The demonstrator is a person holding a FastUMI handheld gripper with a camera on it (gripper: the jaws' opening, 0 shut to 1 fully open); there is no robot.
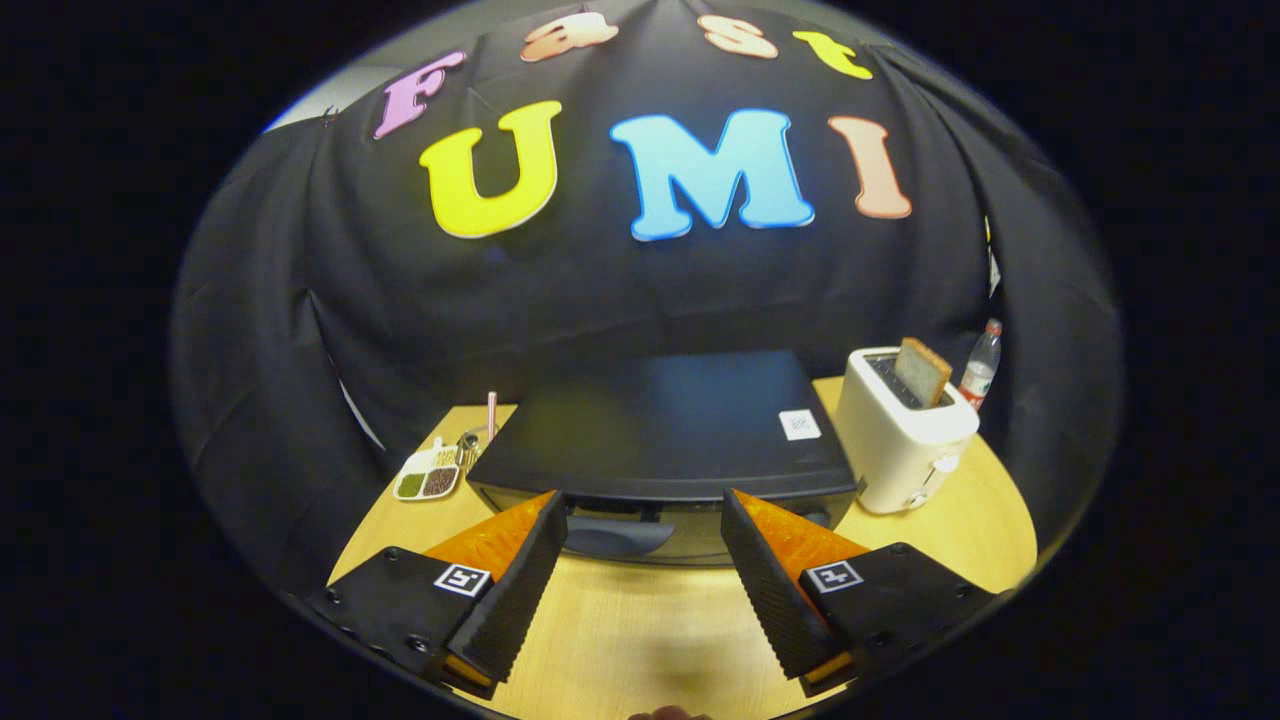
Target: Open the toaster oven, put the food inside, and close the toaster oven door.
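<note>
2 fingers of the gripper (645, 510) stand wide apart, holding nothing, over the wooden desk (640, 630). Left of them sits a small divided dish (428, 478) (seeds or spices, hard to tell). Just ahead stands the black toaster oven (665, 430), door shut. Right of it, a white toaster (900, 440) holds bread (922, 370); a bottle (980, 365) stands behind it.

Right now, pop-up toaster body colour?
White toaster, clearest in the gripper view; gripper open.

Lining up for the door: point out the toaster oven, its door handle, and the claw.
toaster oven (665, 425): gripper view, on its flat black top.
door handle (620, 537): gripper view, on the handle's curved front, just ahead of the fingers.
claw (645, 520): gripper view, midway between its open fingertips.
</note>
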